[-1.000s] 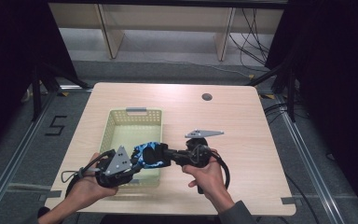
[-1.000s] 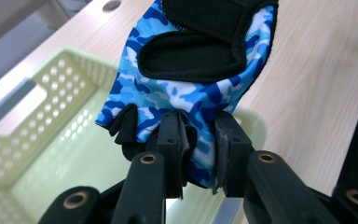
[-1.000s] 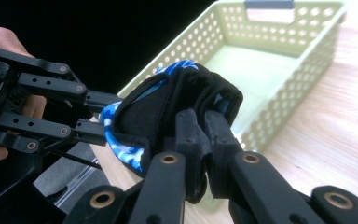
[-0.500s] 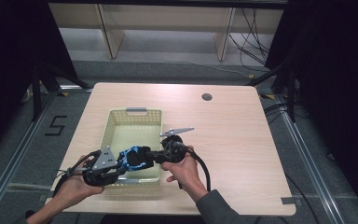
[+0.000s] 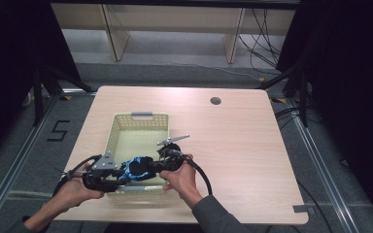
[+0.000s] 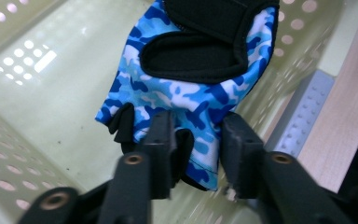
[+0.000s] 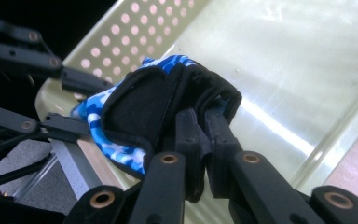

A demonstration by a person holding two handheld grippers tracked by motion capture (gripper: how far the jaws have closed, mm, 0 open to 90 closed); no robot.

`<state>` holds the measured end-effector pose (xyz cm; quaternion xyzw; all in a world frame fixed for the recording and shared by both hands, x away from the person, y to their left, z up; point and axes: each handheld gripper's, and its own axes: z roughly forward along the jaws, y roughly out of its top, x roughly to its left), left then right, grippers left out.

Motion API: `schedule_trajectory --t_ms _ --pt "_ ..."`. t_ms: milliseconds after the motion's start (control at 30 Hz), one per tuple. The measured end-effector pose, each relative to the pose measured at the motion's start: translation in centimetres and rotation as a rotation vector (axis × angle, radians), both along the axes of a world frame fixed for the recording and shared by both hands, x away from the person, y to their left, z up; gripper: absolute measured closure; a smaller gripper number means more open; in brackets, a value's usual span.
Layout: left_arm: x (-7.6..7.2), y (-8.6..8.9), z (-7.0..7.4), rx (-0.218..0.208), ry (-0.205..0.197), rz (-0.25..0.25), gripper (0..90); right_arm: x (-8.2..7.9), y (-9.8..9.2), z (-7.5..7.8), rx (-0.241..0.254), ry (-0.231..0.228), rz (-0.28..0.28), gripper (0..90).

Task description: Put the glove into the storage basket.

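Observation:
A blue camouflage glove (image 5: 136,167) with black palm patches hangs over the near end of a pale yellow perforated basket (image 5: 141,116). My right gripper (image 5: 151,166) comes in from the right and is shut on the glove's black cuff (image 7: 204,126). My left gripper (image 5: 120,173) comes in from the left. In the left gripper view its jaws (image 6: 198,140) stand a little apart, and the glove's finger end (image 6: 191,93) lies between them. The right gripper view shows the left gripper (image 7: 86,105) at the glove's far side, over the basket's rim.
The basket's floor (image 6: 51,93) under the glove is bare. The wooden table (image 5: 252,145) has a round cable hole (image 5: 215,101) at the back right. A black cable (image 5: 201,174) loops from my right gripper. Dark floor rails run along both table sides.
Both grippers, with the glove between them, have moved left and toward the basket's near rim. The glove now hangs lower over the basket's near end.

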<state>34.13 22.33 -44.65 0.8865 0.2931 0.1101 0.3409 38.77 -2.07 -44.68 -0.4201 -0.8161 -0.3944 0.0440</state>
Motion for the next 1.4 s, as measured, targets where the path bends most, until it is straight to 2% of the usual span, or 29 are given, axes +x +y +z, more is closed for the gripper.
schedule_trajectory --t_ms 133,233,300,333,400,433,500,533,567,600,633,700,767,833,867,900,967,1033,1067,1100,1133,1200,1233,1267,1300,1333,1367,1400 --pt "-0.2 0.5 0.9 -0.032 -0.025 0.004 55.8 -0.2 0.2 0.0 -0.022 0.008 -0.015 86.1" --pt "-0.5 0.7 1.4 -0.018 -0.047 0.006 49.4 0.0 0.1 -0.2 -0.051 -0.011 -0.001 86.3" --pt "-0.7 0.8 1.7 -0.021 -0.040 0.012 46.5 -0.2 0.0 -0.2 -0.063 0.012 -0.025 86.3" --pt "-0.6 1.0 1.9 -0.017 -0.061 0.010 45.5 -0.1 -0.1 -0.3 -0.061 -0.001 -0.017 86.3" --pt "-0.7 1.0 2.1 -0.012 -0.062 0.007 45.9 -0.2 -0.2 -0.4 -0.057 -0.002 -0.012 86.2" --pt "-0.7 1.0 2.1 -0.029 -0.061 0.024 45.9 -0.2 -0.2 -0.4 -0.057 -0.002 -0.012 86.2" --pt "-0.8 1.0 2.4 -0.036 -0.064 0.030 45.2 -0.3 -0.2 -0.3 -0.057 0.006 -0.014 85.9" --pt "-0.8 1.0 2.4 -0.035 -0.073 0.027 44.9 -0.3 -0.2 -0.4 -0.050 0.012 -0.013 85.7" --pt "-0.9 0.9 2.6 -0.032 -0.087 0.045 44.2 -0.3 -0.3 -0.5 -0.059 0.006 -0.004 85.3" --pt "-0.9 0.8 2.6 -0.029 -0.098 0.025 44.1 -0.3 -0.3 -0.5 -0.058 0.011 -0.008 85.0" --pt "-1.0 0.6 2.5 -0.036 -0.083 0.028 43.7 -0.4 -0.3 -0.5 -0.064 0.004 -0.007 84.8" --pt "-1.1 0.4 2.5 -0.037 -0.082 0.033 43.3 -0.5 -0.2 -0.4 -0.068 0.011 -0.015 84.6" --pt "-1.3 0.0 2.2 -0.023 -0.086 0.019 42.4 -0.7 -0.1 -0.4 -0.092 -0.019 -0.017 81.5" --pt "-1.3 -0.1 2.2 -0.019 -0.088 0.008 41.9 -0.7 -0.1 -0.3 -0.099 -0.013 -0.012 80.2" --pt "-1.5 -0.3 2.1 -0.024 -0.082 0.011 41.3 -0.6 -0.1 -0.3 -0.114 -0.039 -0.004 78.1" --pt "-1.5 -0.5 2.1 -0.024 -0.082 -0.003 41.3 -0.8 0.0 0.0 -0.154 -0.042 -0.026 76.7" --pt "-1.7 -0.6 2.2 -0.032 -0.078 0.004 41.2 -0.8 0.0 0.0 -0.154 -0.039 -0.023 75.4" --pt "-1.8 -0.8 2.3 -0.027 -0.086 0.009 40.6 -0.7 0.1 0.1 -0.152 -0.076 -0.008 71.6" --pt "-1.8 -0.9 2.4 -0.033 -0.089 -0.006 40.5 -0.8 0.2 0.3 -0.167 -0.074 -0.014 70.0" --pt "-1.9 -1.0 2.4 -0.046 -0.081 0.007 39.6 -0.6 0.2 0.6 -0.190 -0.114 -0.003 65.9" --pt "-1.9 -1.0 2.4 -0.036 -0.089 -0.002 39.0 -0.6 0.3 0.7 -0.187 -0.140 -0.006 63.6" --pt "-2.0 -1.1 2.4 -0.044 -0.082 0.006 37.5 -0.6 0.3 0.9 -0.194 -0.132 -0.008 62.0" --pt "-2.1 -1.2 2.4 -0.056 -0.082 0.003 36.5 -0.6 0.1 1.3 -0.192 -0.166 -0.006 56.6" --pt "-2.1 -1.2 2.4 -0.056 -0.082 0.003 35.8 -0.6 0.1 1.3 -0.192 -0.166 -0.006 56.6" --pt "-2.2 -1.3 2.3 -0.067 -0.079 0.004 34.6 -0.6 -0.2 1.7 -0.172 -0.165 -0.028 51.0" --pt "-2.2 -1.3 2.3 -0.067 -0.079 0.004 33.8 -0.6 -0.2 1.7 -0.172 -0.165 -0.028 51.0" --pt "-2.3 -1.5 2.2 -0.076 -0.079 0.022 32.8 -0.5 -0.7 1.8 -0.155 -0.192 -0.032 48.4" --pt "-2.4 -1.6 2.2 -0.087 -0.074 0.035 32.8 -0.5 -0.7 1.8 -0.155 -0.192 -0.032 48.4"
